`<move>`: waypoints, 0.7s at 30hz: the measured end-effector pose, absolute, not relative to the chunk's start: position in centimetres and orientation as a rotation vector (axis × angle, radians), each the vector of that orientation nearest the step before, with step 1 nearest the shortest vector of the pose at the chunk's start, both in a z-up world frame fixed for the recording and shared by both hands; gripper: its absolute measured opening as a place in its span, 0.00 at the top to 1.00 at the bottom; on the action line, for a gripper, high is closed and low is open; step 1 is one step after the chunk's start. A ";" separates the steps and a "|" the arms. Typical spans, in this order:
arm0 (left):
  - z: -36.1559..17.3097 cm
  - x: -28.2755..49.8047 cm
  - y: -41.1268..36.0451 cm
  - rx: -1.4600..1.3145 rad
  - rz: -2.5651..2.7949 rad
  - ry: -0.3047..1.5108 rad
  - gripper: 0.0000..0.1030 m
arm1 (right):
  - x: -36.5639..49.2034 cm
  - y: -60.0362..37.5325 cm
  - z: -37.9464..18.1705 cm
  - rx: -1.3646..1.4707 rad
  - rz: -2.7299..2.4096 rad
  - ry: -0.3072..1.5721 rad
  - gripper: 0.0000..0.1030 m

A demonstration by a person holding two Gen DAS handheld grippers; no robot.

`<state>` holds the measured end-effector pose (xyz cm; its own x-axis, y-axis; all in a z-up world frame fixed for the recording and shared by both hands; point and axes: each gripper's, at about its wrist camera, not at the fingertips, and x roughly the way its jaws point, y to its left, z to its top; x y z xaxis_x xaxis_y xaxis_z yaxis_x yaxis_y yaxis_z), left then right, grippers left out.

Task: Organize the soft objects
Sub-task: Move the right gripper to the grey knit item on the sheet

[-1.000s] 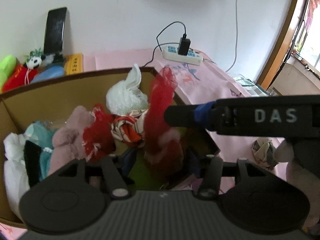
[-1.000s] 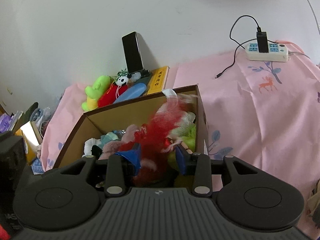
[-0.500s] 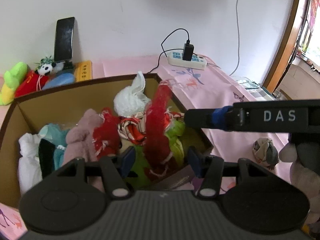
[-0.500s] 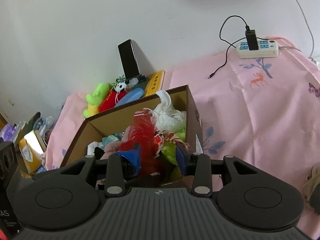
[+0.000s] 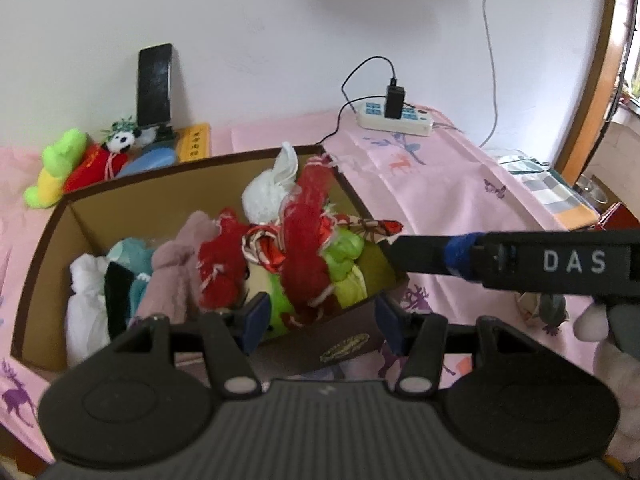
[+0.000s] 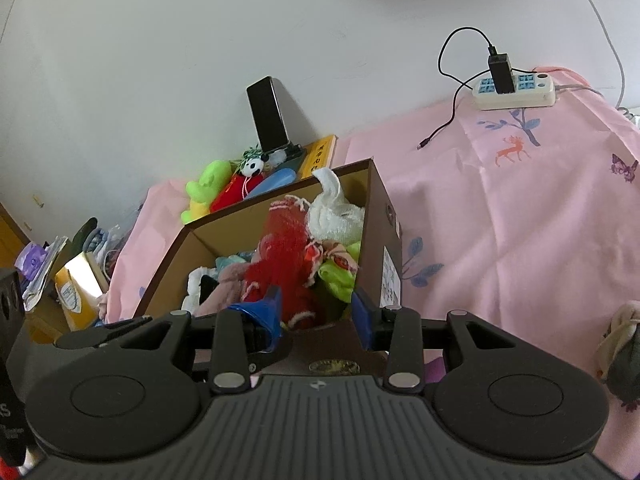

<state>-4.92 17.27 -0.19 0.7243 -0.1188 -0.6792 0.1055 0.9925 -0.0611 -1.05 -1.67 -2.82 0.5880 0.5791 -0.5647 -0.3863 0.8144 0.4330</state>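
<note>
A brown cardboard box (image 5: 40,248) (image 6: 380,208) stands on the pink cloth, filled with soft items. A long red knitted piece (image 5: 304,240) (image 6: 286,256) lies on top, beside a white fluffy item (image 5: 268,196) (image 6: 336,216), green plush (image 5: 344,256), a pink plush (image 5: 172,276) and a patterned scarf (image 5: 264,244). My left gripper (image 5: 322,320) is open and empty just in front of the box's near wall. My right gripper (image 6: 316,312) is open and empty above the box's near corner; its body (image 5: 520,264) crosses the left wrist view.
Green, red and panda plush toys (image 5: 80,160) (image 6: 224,188) lie behind the box near a black phone on a stand (image 5: 154,84) (image 6: 268,114). A power strip with charger (image 5: 394,116) (image 6: 514,88) sits at the back right. A knotted cloth bundle (image 5: 544,308) (image 6: 620,344) lies on the cloth at right.
The red knitted piece was held upright over the box; it now lies in the box and both grippers have pulled back from it, open.
</note>
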 end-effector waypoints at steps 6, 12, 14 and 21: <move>-0.2 -5.6 15.9 -0.009 -0.065 0.777 0.45 | -1.7 -2.9 -3.1 0.277 0.589 0.770 0.79; -0.7 -6.0 14.6 -0.014 -0.018 0.806 0.45 | -2.3 -4.1 -3.3 0.273 0.607 0.779 0.79; -0.8 -6.1 14.1 -0.015 -0.010 0.812 0.45 | -2.5 -4.5 -3.4 0.271 0.610 0.782 0.79; -1.3 -6.5 11.8 -0.006 -0.003 0.823 0.45 | -3.2 -6.5 -3.7 0.270 0.612 0.790 0.79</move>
<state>-6.51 11.80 -1.26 0.6799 -0.0047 -0.7333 0.0003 1.0000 -0.0061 -3.17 -6.54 -3.74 0.5434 0.6061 -0.5808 -0.4108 0.7954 0.4456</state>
